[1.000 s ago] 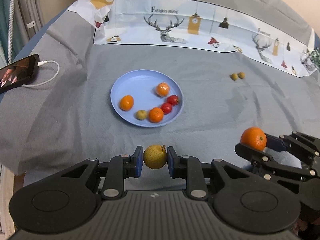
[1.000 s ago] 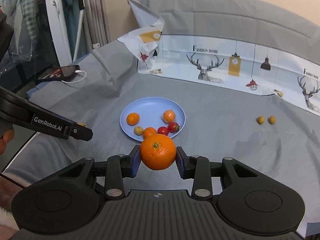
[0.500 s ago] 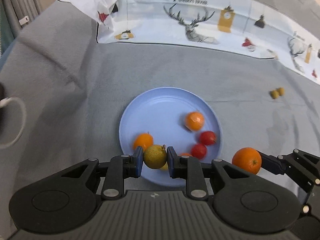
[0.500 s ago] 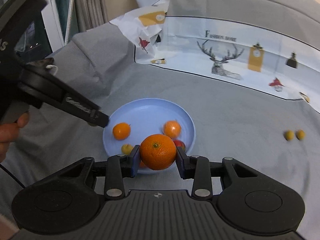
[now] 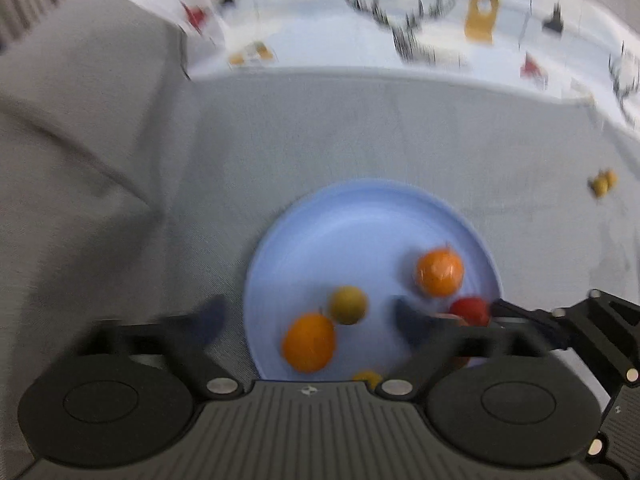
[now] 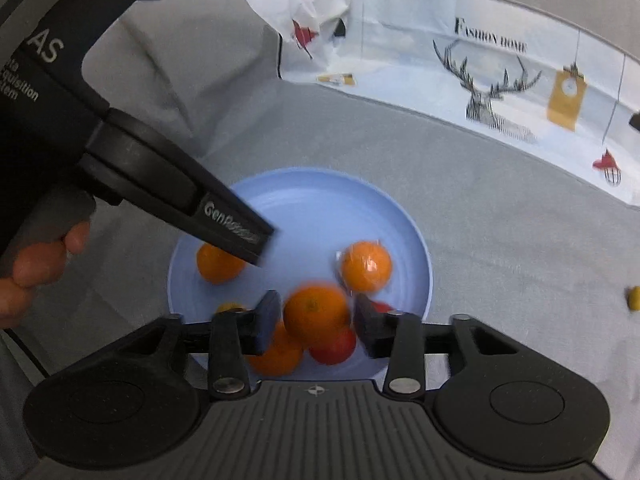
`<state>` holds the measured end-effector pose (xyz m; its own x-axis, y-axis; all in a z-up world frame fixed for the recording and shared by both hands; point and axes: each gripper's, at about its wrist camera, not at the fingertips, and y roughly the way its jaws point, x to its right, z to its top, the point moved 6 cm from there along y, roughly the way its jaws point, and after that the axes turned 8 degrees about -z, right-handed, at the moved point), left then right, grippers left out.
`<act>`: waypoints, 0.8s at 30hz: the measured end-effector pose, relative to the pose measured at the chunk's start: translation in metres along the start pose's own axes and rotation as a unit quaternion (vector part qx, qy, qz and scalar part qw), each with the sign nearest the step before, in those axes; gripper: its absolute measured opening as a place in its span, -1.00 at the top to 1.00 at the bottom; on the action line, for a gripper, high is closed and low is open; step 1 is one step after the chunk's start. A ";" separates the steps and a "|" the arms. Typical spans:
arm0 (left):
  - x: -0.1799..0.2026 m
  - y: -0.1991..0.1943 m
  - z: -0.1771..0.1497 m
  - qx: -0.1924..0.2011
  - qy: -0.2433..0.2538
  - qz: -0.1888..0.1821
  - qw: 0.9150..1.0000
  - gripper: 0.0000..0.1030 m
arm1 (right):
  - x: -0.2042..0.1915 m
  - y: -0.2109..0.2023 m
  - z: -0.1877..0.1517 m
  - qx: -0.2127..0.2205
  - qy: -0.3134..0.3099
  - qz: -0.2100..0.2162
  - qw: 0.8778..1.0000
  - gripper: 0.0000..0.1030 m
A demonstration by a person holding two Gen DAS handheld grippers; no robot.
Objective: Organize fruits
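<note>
You are at the drop: left gripper jaws wide over the plate, right gripper jaws parting around the orange; next, lift both clear.

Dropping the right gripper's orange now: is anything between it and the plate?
Yes. Under the orange sit another orange and a tomato, on the plate's near side. A finger of the left gripper hangs over the plate's left. The middle is bare.
</note>
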<state>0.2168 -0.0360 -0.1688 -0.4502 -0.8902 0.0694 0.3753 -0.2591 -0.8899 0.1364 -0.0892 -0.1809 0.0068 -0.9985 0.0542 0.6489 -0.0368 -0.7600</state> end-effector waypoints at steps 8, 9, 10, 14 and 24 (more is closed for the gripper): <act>-0.001 -0.087 -0.043 0.032 -0.013 0.019 0.999 -0.99 | 0.008 -0.081 -0.019 0.019 0.012 -0.014 1.000 -0.70; 0.000 -0.096 -0.053 0.032 -0.019 0.024 0.999 -0.99 | 0.008 -0.094 -0.025 0.016 0.021 -0.013 1.000 -0.72; 0.000 -0.107 -0.065 0.030 -0.026 0.028 0.999 -0.99 | 0.008 -0.107 -0.031 0.014 0.030 -0.011 0.999 -0.76; 0.005 -0.138 -0.100 0.028 -0.050 0.024 0.998 -0.99 | 0.003 -0.153 -0.044 0.032 0.048 -0.013 0.998 -0.87; 0.033 -0.197 -0.153 0.074 -0.034 0.026 0.996 -0.99 | -0.018 -0.232 -0.063 0.108 0.013 -0.038 0.993 -0.91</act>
<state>0.0043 0.0429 -0.0602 -0.3736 -0.9257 0.0598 0.5146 -0.2605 -0.8169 -0.0620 -0.0656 -0.0466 -0.0658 -0.9940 0.0871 0.7944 -0.1050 -0.5983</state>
